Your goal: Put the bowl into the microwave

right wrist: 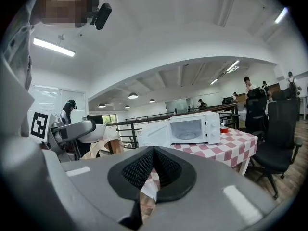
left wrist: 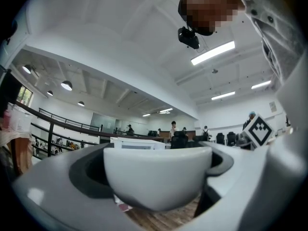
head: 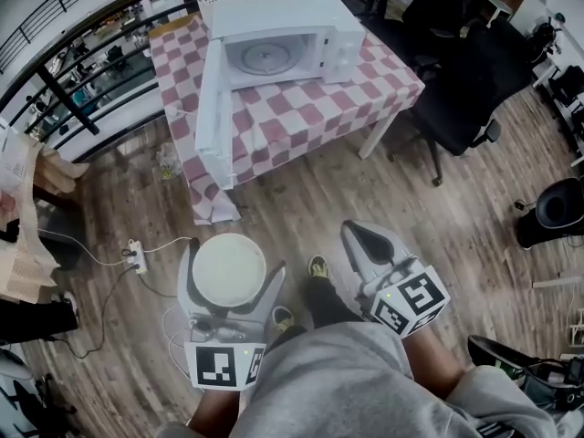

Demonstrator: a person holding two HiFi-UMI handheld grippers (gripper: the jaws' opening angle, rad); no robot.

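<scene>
- One white bowl (head: 229, 270) sits clamped between the two jaws of your left gripper (head: 230, 279). You hold it over the wooden floor (head: 301, 203), well short of the table (head: 376, 138).
- Your right gripper (head: 358, 234) has both jaws pressed together and carries nothing.
- One white microwave (head: 292, 33) stands at the table's far edge. Its single door (head: 212, 108) is swung wide open, and one round turntable (head: 267, 58) shows inside.
- One red-and-white checked cloth (head: 310, 108) covers the table.
</scene>
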